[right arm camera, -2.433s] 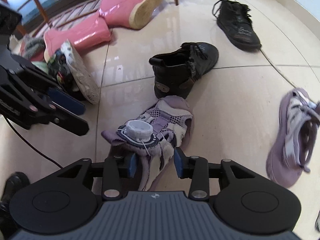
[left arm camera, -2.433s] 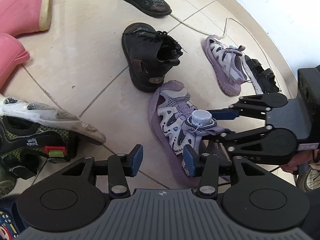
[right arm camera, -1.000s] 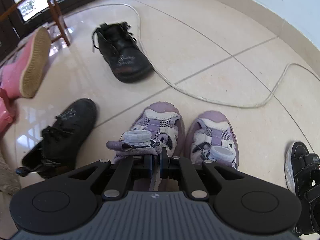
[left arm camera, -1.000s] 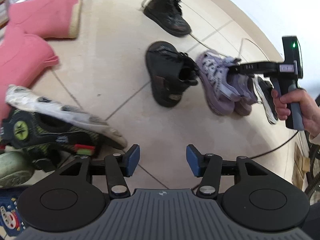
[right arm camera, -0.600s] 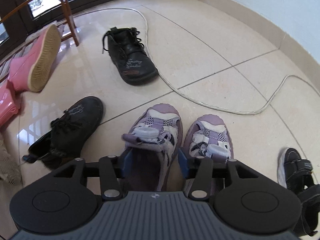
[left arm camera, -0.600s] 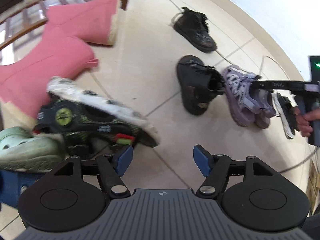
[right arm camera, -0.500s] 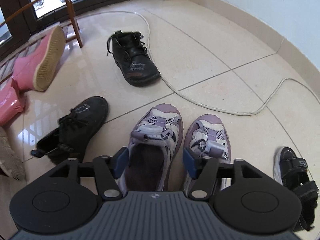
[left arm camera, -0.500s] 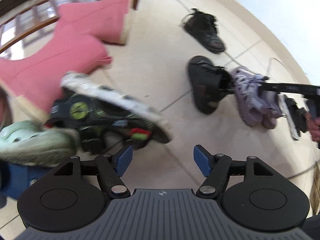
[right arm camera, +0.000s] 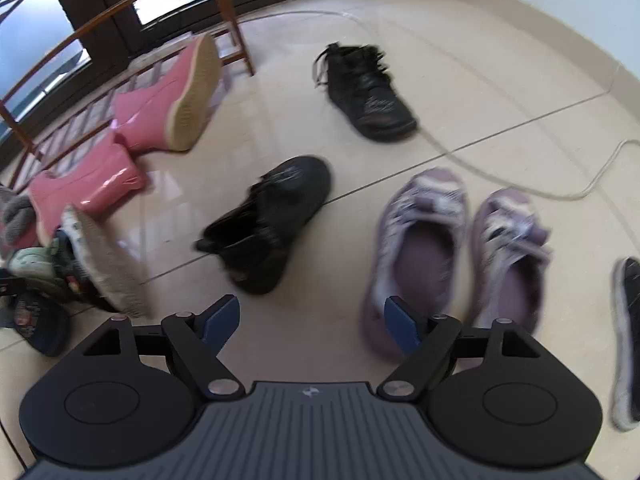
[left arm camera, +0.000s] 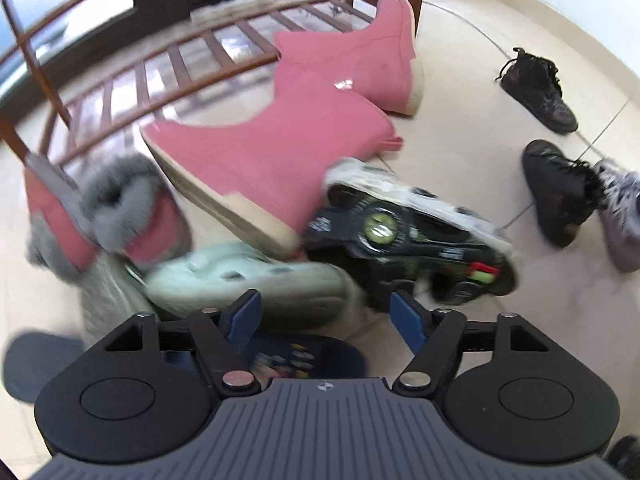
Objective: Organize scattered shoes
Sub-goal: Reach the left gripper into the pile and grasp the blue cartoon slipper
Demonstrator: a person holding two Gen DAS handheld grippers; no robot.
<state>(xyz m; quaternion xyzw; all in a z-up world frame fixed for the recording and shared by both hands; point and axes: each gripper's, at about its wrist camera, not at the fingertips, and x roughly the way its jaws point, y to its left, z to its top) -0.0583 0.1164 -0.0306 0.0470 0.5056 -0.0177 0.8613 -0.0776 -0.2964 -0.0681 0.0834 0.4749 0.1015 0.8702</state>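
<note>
- Right wrist view: right gripper (right arm camera: 310,318), jaws just opened wide, holds nothing; the purple sandals (right arm camera: 460,252) now sit paired on the floor, so that pair looks done.
- Left gripper (left arm camera: 326,316), also wide and empty, swings over the blurred pile, perhaps toward the green clog (left arm camera: 248,276).
- Only this view shows it.

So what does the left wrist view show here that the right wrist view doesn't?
Only the left wrist view shows the open left gripper over a pale green clog, and a grey fur-lined slipper.

Only the right wrist view shows the open right gripper, both purple sandals side by side, a black sandal and a white cable.

Both show the pink boots, two black boots, the wooden rack and the black-green sneaker.
</note>
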